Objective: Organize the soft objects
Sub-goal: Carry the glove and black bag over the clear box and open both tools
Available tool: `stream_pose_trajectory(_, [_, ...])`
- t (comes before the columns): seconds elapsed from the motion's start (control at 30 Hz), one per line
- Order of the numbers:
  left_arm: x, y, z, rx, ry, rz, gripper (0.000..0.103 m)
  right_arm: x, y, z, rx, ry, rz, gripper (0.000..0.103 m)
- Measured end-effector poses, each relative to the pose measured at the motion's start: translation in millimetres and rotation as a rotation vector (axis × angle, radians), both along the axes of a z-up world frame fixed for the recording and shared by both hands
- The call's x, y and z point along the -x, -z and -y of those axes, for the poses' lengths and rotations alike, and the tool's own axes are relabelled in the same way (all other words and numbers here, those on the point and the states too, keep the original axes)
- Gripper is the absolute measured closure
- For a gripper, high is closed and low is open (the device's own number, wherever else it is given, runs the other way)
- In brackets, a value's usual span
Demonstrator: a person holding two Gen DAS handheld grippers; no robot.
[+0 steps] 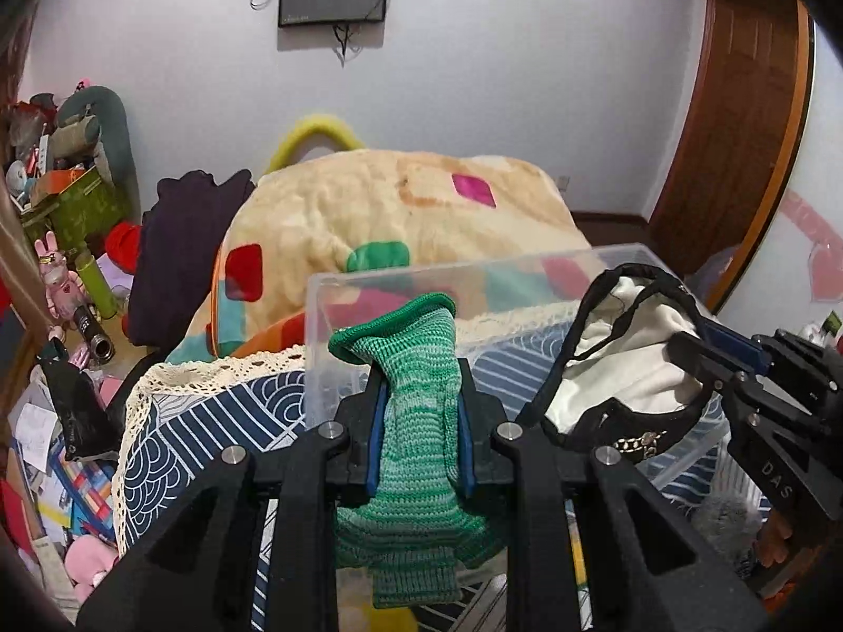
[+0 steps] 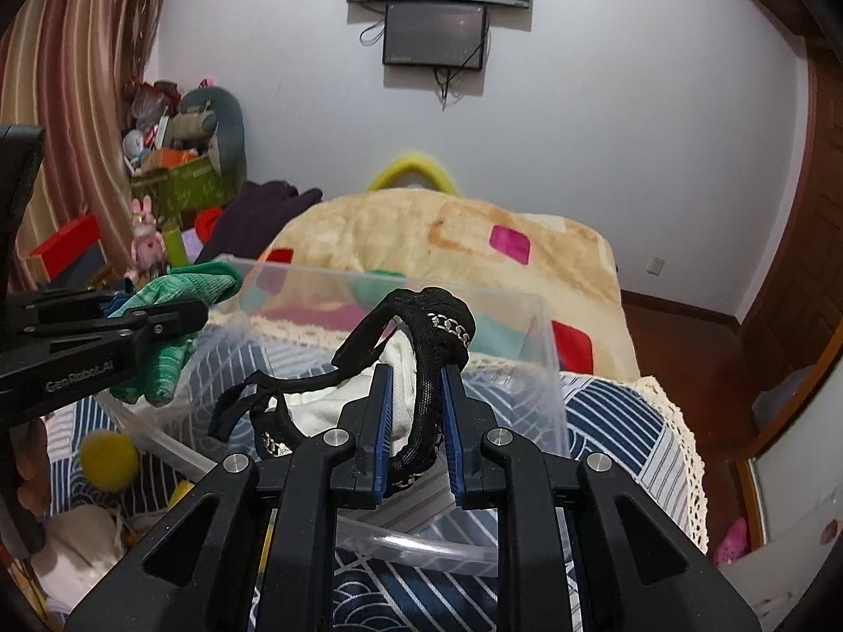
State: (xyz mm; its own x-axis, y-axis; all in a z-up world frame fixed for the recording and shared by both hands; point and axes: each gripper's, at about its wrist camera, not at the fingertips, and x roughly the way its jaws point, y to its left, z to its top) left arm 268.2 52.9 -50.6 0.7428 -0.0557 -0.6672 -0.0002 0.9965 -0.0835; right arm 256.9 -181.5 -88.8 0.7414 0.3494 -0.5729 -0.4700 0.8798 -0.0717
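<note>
The green knitted sock is clamped between the blue pads of my left gripper; its cuff stands up past the fingertips and the rest hangs down under the fingers. Just ahead of this gripper I see the near wall of a clear plastic box, which sits on a bed cover with a blue and white pattern. To the right of the left gripper is my right gripper, and it grips a black and white garment by its black lace band with a small metal chain. The white part of the garment and a thin black strap hang to the left of the right gripper, over the open box. From the right camera the sock in the left gripper is at the left side, near the box corner. A yellow ball lies on the cover, below the left gripper. Behind the box lies a beige blanket with coloured patches.
</note>
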Motion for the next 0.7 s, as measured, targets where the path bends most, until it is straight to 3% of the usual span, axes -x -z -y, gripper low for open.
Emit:
stream_pose_trajectory(0.13, [-4, 4, 6, -0.027, 0.016, -0.019, 0.080, -6, 2, -6, 0.015, -0.015, -0.037, 0.086])
stream_pose_trajectory(0.27, [-5, 4, 10, -0.028, 0.037, -0.032, 0.068, -5, 2, -6, 0.035, -0.024, -0.045, 0.084])
stream_pose_trajectory(0.4, [-4, 4, 7, -0.005, 0.043, -0.043, 0.064, -5, -2, -4, 0.023, -0.034, -0.060, 0.081])
stream_pose_trajectory(0.57, [8, -3, 10, -0.007, 0.071, -0.030, 0.055, -2, -6, -1, 0.010, -0.059, -0.068, 0.067])
stream_pose_trajectory(0.7, [25, -17, 13, -0.033, 0.084, 0.027, 0.048, 5, -13, 2, -0.016, -0.062, -0.051, 0.057])
